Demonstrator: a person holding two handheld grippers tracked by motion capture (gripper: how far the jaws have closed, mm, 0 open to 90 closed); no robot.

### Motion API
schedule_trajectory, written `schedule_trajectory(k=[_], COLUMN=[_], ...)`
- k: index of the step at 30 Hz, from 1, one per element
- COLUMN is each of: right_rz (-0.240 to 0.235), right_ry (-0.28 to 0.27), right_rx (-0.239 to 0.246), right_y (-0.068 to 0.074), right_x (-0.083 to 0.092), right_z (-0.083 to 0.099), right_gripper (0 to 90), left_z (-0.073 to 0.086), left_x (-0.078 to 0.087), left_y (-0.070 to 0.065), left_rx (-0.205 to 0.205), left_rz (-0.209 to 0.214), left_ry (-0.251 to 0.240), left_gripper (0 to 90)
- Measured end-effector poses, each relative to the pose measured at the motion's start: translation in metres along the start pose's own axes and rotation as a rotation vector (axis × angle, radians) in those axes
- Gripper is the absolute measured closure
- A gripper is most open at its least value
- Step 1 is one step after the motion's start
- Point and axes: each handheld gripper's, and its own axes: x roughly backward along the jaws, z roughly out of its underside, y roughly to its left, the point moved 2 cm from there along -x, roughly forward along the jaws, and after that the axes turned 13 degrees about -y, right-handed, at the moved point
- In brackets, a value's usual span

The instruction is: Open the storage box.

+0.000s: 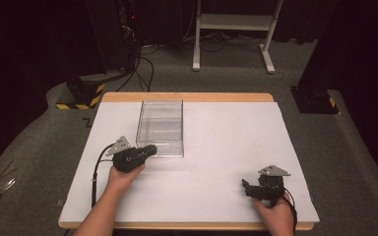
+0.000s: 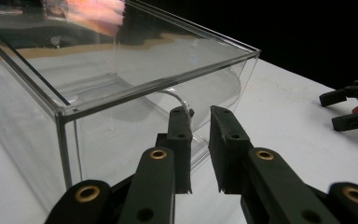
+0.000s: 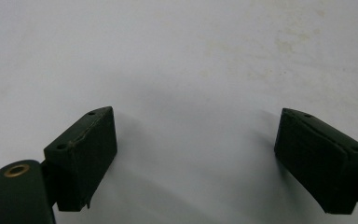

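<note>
Left gripper [image 2: 199, 114] has its jaws nearly closed at the clear box [image 1: 160, 127] front handle, a thin slippery grip that may skid off, while right gripper [image 1: 250, 189] rests wide open on the desk [image 1: 226, 142]

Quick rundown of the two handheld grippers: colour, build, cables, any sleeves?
Both are black: left gripper, right gripper. Each has flat ribbed pads on linkage arms with brass-coloured pivot bushings, a grey three-cornered plate on top, and a trailing black cable. Forearms bare, no sleeves.

A clear box [image 1: 160, 127] sits on the table [image 1: 226, 147], left of centre, toward its far edge.
</note>
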Motion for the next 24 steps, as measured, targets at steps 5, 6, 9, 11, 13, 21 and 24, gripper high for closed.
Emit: schedule_trajectory(k=[5,6,9,11,13,21,24], right_rz=[0.0,0.0,0.0,0.0,0.0,0.0,0.0], right_ry=[0.0,0.0,0.0,0.0,0.0,0.0,0.0], right_rx=[0.0,0.0,0.0,0.0,0.0,0.001,0.001], right_y=[0.0,0.0,0.0,0.0,0.0,0.0,0.0], right_x=[0.0,0.0,0.0,0.0,0.0,0.0,0.0], right_z=[0.0,0.0,0.0,0.0,0.0,0.0,0.0], right_gripper=[12.9,12.9,13.0,13.0,13.0,13.0,13.0], left_z=[0.002,0.002,0.003,0.003,0.003,0.006,0.006], left_x=[0.004,0.004,0.006,0.007,0.008,0.013,0.015], left_y=[-0.003,-0.003,-0.004,-0.005,-0.006,-0.009,-0.01], left_rx=[0.001,0.001,0.001,0.0,-0.001,0.01,0.006], left_rz=[0.01,0.01,0.018,0.021,0.022,0.034,0.035], left_ry=[-0.006,-0.006,-0.008,-0.009,-0.01,-0.018,-0.015], left_gripper=[79.1,79.2,79.4,79.5,79.7,80.0,80.1])
